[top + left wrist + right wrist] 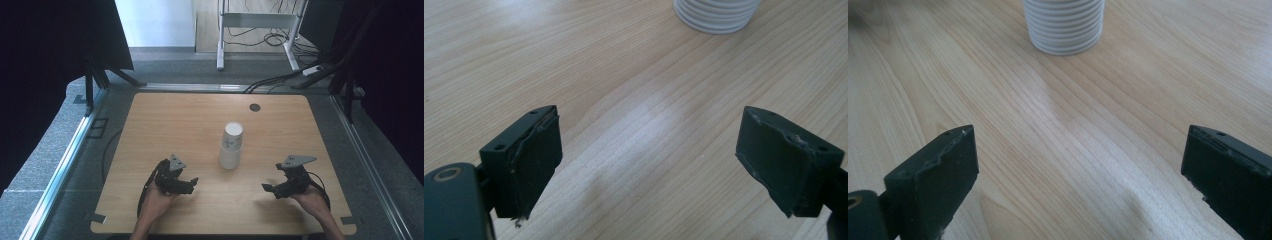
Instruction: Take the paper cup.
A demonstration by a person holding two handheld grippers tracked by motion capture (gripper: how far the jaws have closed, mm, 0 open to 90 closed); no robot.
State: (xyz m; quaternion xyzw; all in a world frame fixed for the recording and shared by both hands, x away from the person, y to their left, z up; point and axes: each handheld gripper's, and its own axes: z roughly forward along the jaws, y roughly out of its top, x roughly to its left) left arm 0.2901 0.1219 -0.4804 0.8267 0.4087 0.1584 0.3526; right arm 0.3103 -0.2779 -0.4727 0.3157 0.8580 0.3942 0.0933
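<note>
Two grippers low over the light wooden table [165, 120]: left gripper [192, 183] and right gripper [266, 188] both spread, empty, tips facing inward. Tall stack of white ribbed paper cups [231, 146] upright between them, slightly beyond, untouched; path clear.

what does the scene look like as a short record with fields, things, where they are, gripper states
surface: wooden table
main thing: stack of white paper cups, upside down, near the table's middle
left gripper: open, nothing between its fingers, apart from the stack
right gripper: open, nothing between its fingers, apart from the stack
other: small dark round spot near the far edge
</note>
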